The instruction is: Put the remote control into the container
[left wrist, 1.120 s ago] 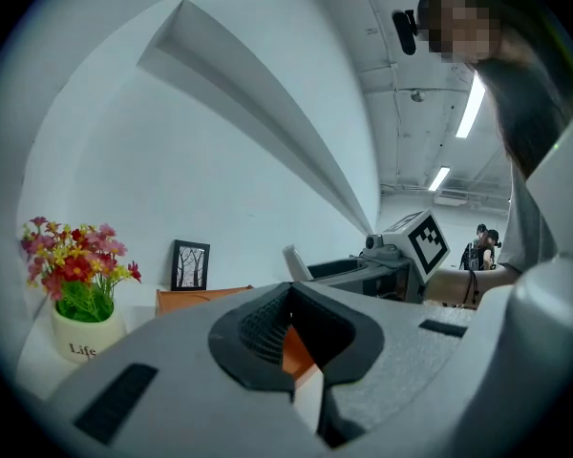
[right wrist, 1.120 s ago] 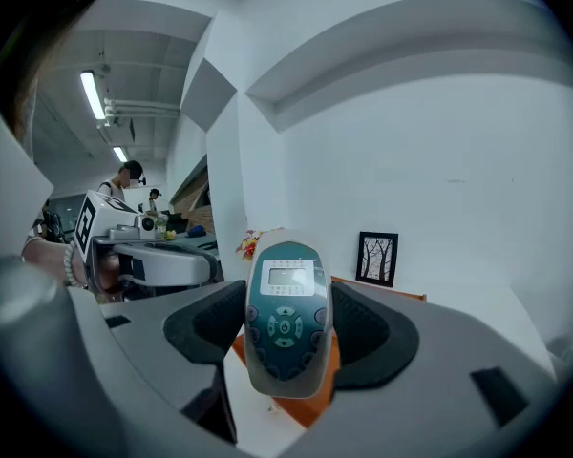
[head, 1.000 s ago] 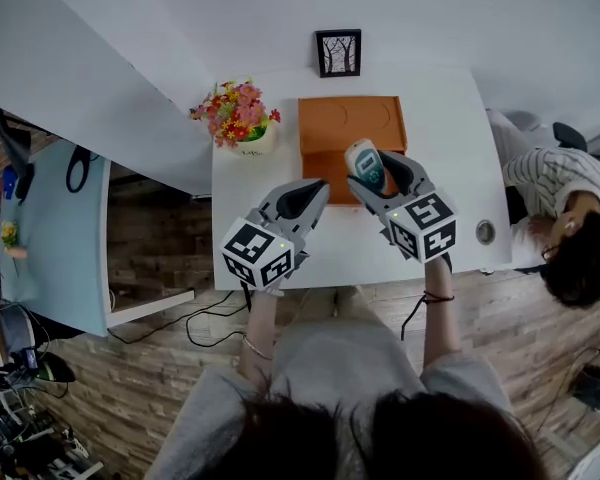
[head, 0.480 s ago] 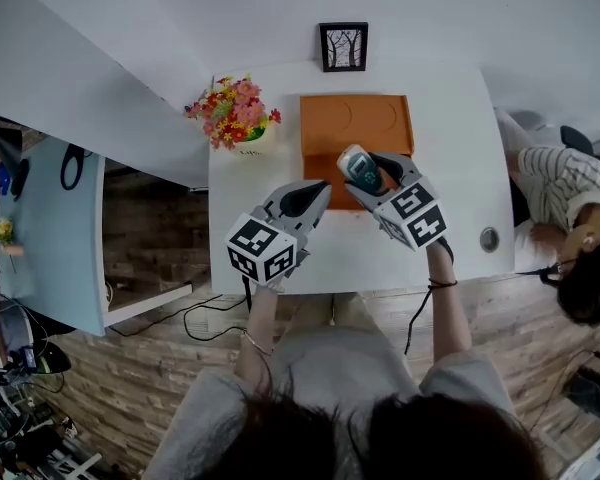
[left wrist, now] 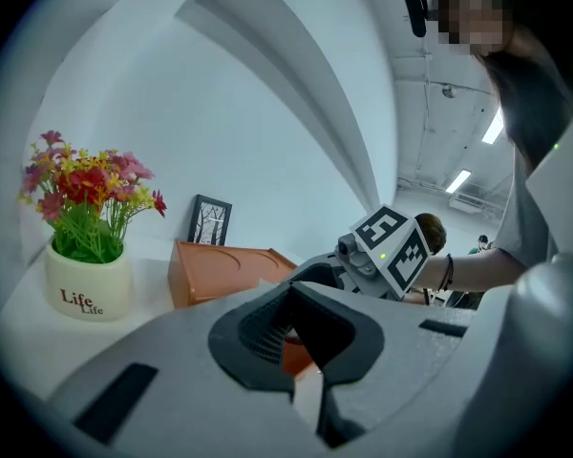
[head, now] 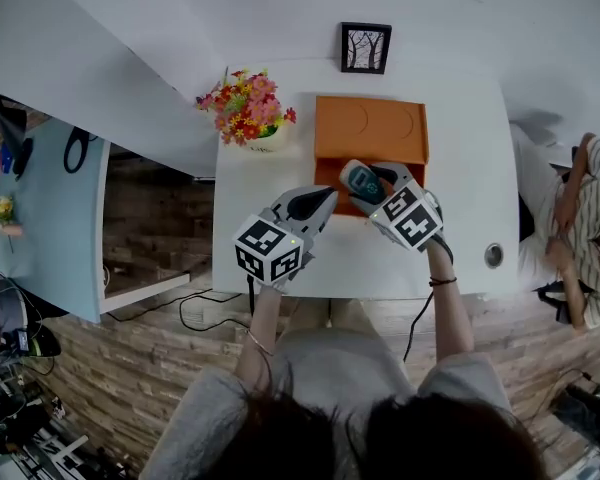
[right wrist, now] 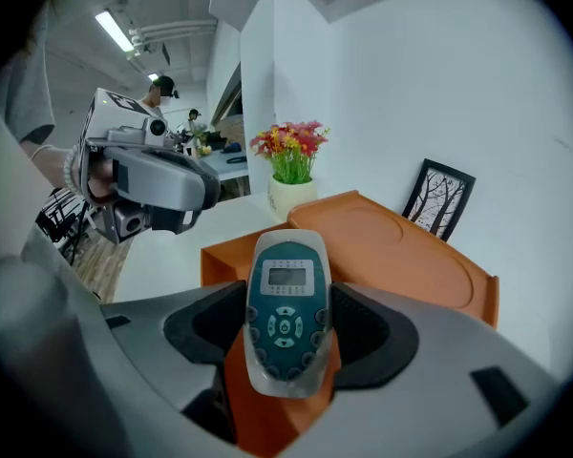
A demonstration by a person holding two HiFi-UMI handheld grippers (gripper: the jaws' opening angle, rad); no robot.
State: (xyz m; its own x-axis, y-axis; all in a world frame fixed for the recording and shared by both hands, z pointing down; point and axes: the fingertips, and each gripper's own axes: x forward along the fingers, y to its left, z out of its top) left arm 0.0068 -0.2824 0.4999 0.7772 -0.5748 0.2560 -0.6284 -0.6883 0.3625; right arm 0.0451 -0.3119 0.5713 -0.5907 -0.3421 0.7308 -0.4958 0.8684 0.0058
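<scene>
The remote control (head: 363, 181) is grey with a teal face and a small screen (right wrist: 285, 303). My right gripper (head: 376, 184) is shut on it, jaws pressing its two long sides, and holds it over the open front part of the orange container (head: 370, 133). In the right gripper view the container (right wrist: 411, 256) shows a lid with round recesses behind the remote. My left gripper (head: 308, 206) hovers just left of the container's front, jaws together with nothing between them. In the left gripper view the container (left wrist: 224, 270) stands ahead, with the right gripper (left wrist: 390, 248) beyond.
A white pot of flowers (head: 250, 118) stands left of the container on the white table (head: 460, 223). A small framed picture (head: 365, 48) leans on the wall behind. A round metal fitting (head: 493, 256) sits at the table's right. A person (head: 590, 208) is at the far right.
My right gripper has carried the remote a little further over the container's front. The left gripper stays close beside it. The person at the right has moved away toward the frame's edge.
</scene>
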